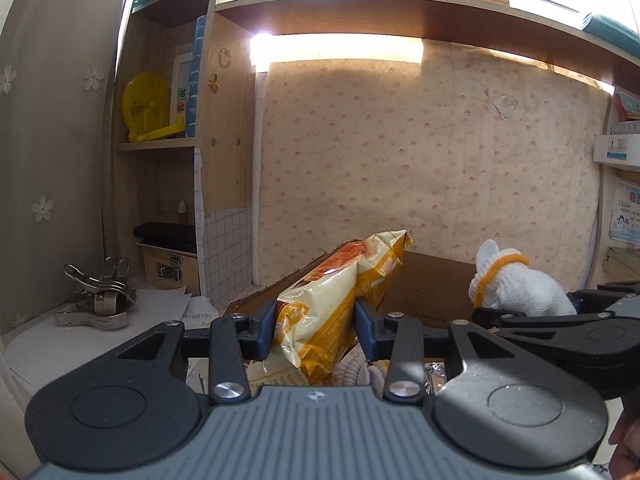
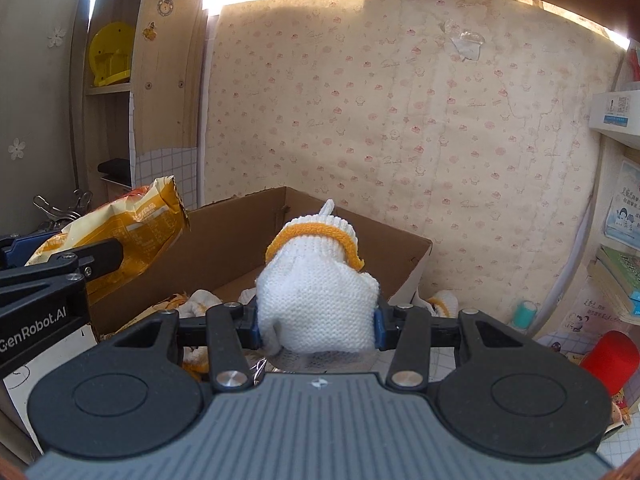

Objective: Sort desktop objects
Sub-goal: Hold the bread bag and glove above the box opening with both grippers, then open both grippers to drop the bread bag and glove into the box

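Observation:
My left gripper [image 1: 315, 322] is shut on a yellow and orange snack bag [image 1: 332, 300], held tilted above the near edge of an open cardboard box [image 1: 432, 280]. My right gripper [image 2: 317, 320] is shut on a white knit glove with an orange cuff [image 2: 316, 280], raised over the same cardboard box [image 2: 240, 232]. In the right wrist view the snack bag [image 2: 128, 232] and the left gripper's black body show at the left. In the left wrist view the glove [image 1: 516, 284] shows at the right. More white gloves [image 2: 200, 300] lie below near the box.
Metal clips [image 1: 100, 296] lie on white paper at the left. Shelves at the left hold a yellow plastic item [image 1: 146, 108] and a small wooden case [image 1: 172, 268]. At the right stand a red bottle [image 2: 610, 360], a teal cup [image 2: 524, 314] and stacked books [image 2: 620, 280]. Patterned wallpaper backs the desk.

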`<state>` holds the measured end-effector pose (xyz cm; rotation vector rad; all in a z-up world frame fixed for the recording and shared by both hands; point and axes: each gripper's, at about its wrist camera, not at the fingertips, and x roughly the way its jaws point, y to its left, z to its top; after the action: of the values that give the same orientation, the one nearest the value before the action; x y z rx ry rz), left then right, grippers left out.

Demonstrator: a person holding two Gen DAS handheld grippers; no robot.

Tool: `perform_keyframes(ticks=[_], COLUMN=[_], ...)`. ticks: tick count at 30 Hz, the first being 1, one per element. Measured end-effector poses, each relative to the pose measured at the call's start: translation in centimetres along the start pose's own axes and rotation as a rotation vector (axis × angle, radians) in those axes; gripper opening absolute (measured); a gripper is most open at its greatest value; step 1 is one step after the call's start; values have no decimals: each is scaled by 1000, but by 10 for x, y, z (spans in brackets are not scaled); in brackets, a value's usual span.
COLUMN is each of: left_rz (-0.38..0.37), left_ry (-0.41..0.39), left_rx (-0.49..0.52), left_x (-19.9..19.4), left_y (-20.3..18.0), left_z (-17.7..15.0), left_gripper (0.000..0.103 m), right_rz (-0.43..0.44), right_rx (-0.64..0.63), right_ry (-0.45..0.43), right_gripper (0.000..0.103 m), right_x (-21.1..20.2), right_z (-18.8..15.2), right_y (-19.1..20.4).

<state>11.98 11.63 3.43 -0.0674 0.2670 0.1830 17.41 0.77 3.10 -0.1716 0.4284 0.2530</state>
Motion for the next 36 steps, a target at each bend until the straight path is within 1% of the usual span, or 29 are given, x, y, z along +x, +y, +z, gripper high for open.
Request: perform_keyframes(ticks=[10,19,22,23,26,28,30,35,36], left_rz=[6,32,30,31,29,29,31,33,33], left_ry=[0,29,40,40,47,48,50,52,53], left_rx=[14,12,8,8,20,23,21,23,20], left_x=[14,37,44,45,50,52,53,52,51], left_y=[-4,-4,-4,-5,-9,-10,-11,-12,-11], left_z=[5,7,7,7,7,7,7,7,7], left_gripper=[43,41,38,35,34,34,34,35,35], right_rz=[30,40,44,44,48,52,50,46,44], right_rx=[4,20,29,31,38,39,39,42,45], right_ry=[40,94,112,117,127,130,129,124,122], right_gripper=[47,47,47,47,47,49,53,55,58], right_x=[37,78,88,91,97,99,99,98,97], right_z=[6,17,18,17,17,17,17,19,19], right_y=[4,1,0,0,-1,-2,-2,-5,-5])
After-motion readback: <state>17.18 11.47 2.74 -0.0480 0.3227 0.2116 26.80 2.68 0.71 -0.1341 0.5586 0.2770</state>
